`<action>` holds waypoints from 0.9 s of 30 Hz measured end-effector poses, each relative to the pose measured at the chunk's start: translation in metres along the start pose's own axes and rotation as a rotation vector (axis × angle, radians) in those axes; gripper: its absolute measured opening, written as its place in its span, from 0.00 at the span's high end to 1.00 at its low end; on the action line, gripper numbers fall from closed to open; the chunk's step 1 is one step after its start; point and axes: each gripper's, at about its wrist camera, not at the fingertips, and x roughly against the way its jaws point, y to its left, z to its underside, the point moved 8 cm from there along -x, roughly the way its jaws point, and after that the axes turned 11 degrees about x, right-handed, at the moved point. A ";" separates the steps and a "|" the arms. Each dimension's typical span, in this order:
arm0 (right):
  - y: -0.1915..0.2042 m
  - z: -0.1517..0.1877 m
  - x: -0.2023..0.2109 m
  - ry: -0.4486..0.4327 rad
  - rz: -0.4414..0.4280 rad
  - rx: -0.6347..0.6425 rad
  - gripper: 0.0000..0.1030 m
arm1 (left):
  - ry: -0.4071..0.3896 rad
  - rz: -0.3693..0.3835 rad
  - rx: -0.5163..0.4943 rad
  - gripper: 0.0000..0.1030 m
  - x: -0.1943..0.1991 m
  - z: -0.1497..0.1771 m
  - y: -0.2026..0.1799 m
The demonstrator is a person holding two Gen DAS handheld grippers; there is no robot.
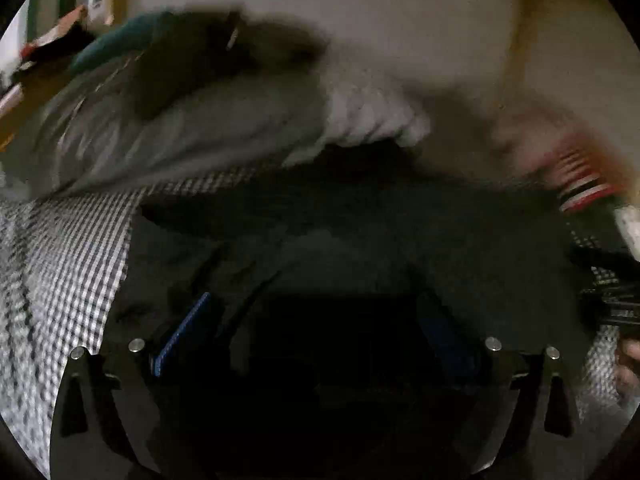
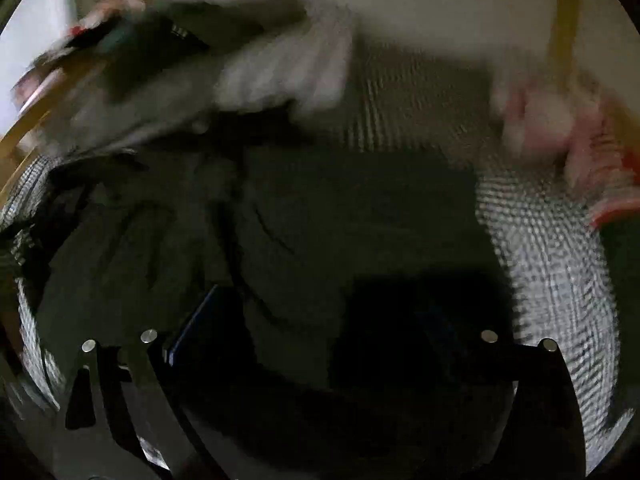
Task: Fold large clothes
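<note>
I see both jaws wide, empty: left hand-held gripper [image 1: 312, 332] and right hand-held gripper [image 2: 316, 328] over dark crumpled fabric garment [image 1: 340, 240] on checked cloth [image 1: 72, 264], frame centre.

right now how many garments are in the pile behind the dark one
3 that I can tell: a grey one, a white ribbed one beside it, and a teal one on top. Blur may hide more.

No text, label, brand, number or sign is showing legibly in either wrist view; motion blur is smearing every surface
</note>
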 end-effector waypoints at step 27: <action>0.030 0.052 -0.018 0.069 0.090 0.084 0.03 | 0.026 -0.067 -0.007 0.04 -0.049 0.004 0.002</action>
